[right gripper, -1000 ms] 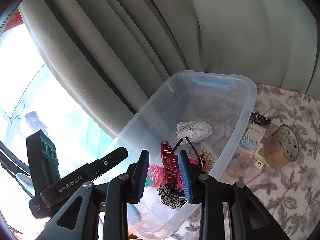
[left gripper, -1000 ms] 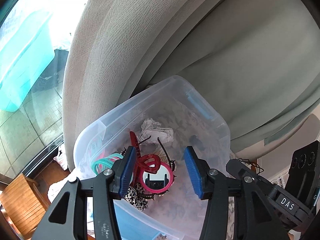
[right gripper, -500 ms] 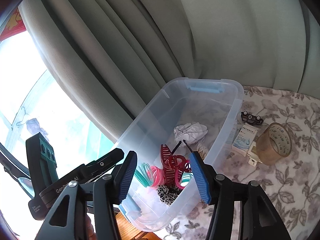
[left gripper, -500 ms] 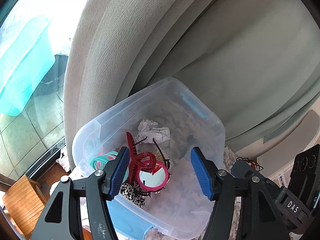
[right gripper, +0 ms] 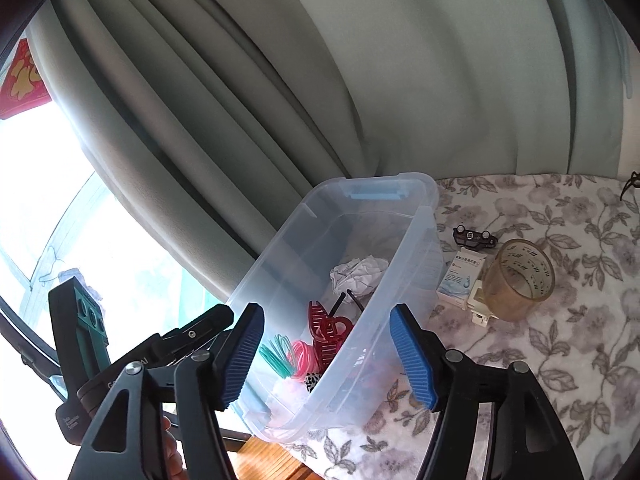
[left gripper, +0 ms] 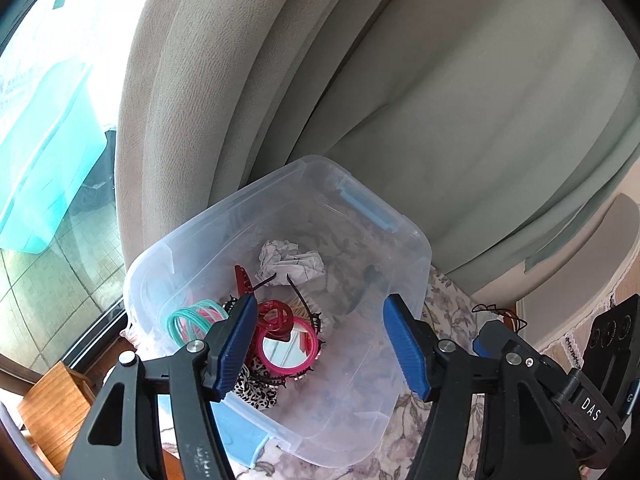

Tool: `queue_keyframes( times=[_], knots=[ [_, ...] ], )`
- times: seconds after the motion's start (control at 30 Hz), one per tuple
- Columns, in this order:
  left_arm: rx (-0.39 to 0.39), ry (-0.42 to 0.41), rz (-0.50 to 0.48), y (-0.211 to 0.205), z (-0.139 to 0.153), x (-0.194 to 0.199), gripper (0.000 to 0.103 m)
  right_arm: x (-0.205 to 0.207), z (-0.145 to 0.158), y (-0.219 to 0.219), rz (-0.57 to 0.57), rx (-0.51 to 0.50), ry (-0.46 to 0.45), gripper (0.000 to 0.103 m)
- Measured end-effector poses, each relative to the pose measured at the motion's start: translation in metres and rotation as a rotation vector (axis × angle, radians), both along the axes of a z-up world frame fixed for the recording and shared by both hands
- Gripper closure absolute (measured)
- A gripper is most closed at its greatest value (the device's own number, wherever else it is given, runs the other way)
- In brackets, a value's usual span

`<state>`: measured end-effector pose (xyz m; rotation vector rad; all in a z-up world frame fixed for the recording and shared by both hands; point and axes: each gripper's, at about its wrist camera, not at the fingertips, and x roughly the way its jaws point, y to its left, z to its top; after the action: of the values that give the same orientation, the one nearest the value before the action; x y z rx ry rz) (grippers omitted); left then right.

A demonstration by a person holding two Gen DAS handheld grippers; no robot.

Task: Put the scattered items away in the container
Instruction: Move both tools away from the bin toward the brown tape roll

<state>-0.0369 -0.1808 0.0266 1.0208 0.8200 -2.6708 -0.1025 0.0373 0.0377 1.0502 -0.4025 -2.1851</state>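
A clear plastic bin (left gripper: 416, 240) (right gripper: 430, 188) holds a red hair claw (left gripper: 276, 316) (right gripper: 326, 330), a pink round mirror (left gripper: 290, 346), teal and pink coil bands (left gripper: 192, 318) (right gripper: 280, 354), a leopard scrunchie (left gripper: 256, 386) and crumpled paper (left gripper: 290, 260) (right gripper: 358, 272). My left gripper (left gripper: 320, 344) hangs open above the bin, nothing between its blue pads. My right gripper (right gripper: 326, 354) is open too, above the bin's near end. On the floral cloth to the right of the bin lie a tape roll (right gripper: 518, 278), a small white and blue box (right gripper: 460, 274) and a dark clip (right gripper: 474, 237).
Grey-green curtains (right gripper: 360, 80) hang right behind the bin. A bright window (right gripper: 60, 200) fills the left. The floral cloth (right gripper: 560, 360) stretches out to the right. A wooden edge (left gripper: 48, 408) shows below the bin. The left gripper's body (right gripper: 92, 340) sits left of my right gripper.
Both grippers opened wider and pulled back up from the bin. The right gripper's pads, near the red hair claw a second ago, now stand wide apart above it, and the claw lies in the bin.
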Motion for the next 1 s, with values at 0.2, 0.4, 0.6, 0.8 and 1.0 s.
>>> queue_keyframes(
  times=[0.2,0.4,0.6,0.8,1.0],
  knots=[
    [-0.046,0.007,-0.042,0.027,0.011,-0.002,0.036,0.001,0.001,0.036,-0.064,-0.045,-0.001,0.033],
    [-0.084,0.01,-0.108,0.061,0.016,-0.009,0.036,0.0,-0.005,0.078,-0.144,-0.08,-0.017,0.033],
    [-0.126,-0.006,-0.192,0.101,0.016,-0.021,0.036,-0.004,-0.01,0.124,-0.231,-0.111,-0.041,0.033],
    [-0.161,-0.029,-0.264,0.139,0.013,-0.034,0.036,-0.007,-0.017,0.167,-0.312,-0.137,-0.055,0.033],
    [-0.193,-0.069,-0.322,0.167,0.0,-0.046,0.036,-0.016,-0.038,0.196,-0.371,-0.144,-0.103,0.033]
  ],
)
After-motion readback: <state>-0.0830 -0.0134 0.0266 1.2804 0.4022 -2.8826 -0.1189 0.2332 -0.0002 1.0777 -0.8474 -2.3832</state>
